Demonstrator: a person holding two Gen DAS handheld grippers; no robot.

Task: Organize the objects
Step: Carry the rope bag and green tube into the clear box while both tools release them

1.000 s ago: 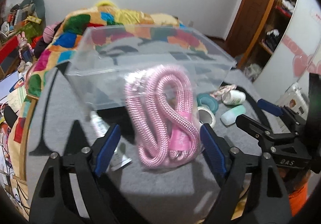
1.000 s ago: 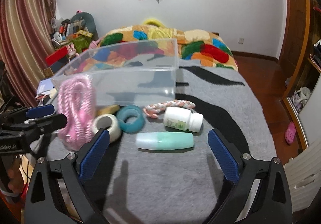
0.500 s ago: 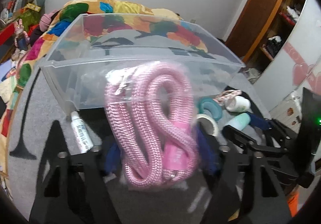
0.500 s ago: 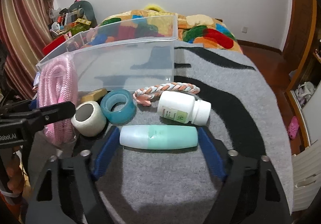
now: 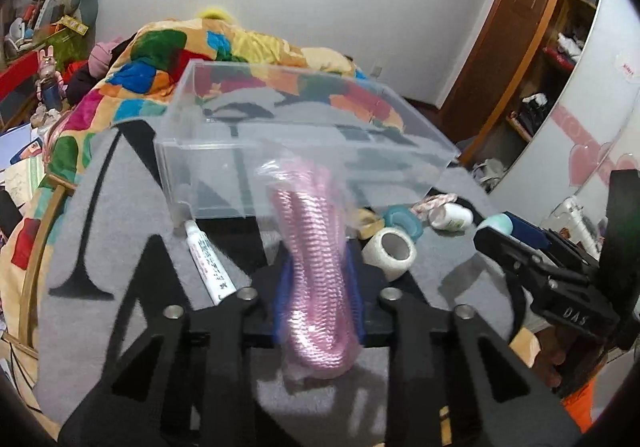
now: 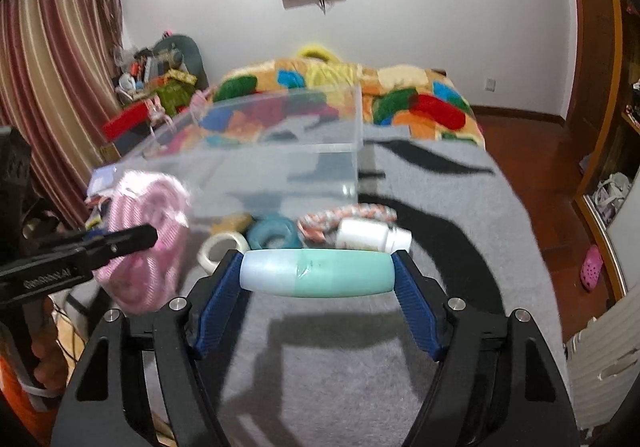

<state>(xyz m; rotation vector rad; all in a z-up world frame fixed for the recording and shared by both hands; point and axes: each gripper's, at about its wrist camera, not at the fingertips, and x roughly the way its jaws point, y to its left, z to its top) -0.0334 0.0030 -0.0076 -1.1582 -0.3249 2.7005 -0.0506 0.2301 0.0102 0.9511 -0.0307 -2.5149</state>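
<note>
— Pink rope [image 5: 316, 279] in its plastic bag, clamped tight in the left gripper [image 5: 318, 287], up off the grey blanket [image 6: 460, 207].
— And right gripper [image 6: 318, 287]?
— Pinching the mint bottle [image 6: 318, 273] end to end, just before the clear bin [image 6: 280, 167].

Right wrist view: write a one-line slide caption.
Right claw grips a mint-and-white bottle end to end above the grey blanket, facing the clear bin.
</note>
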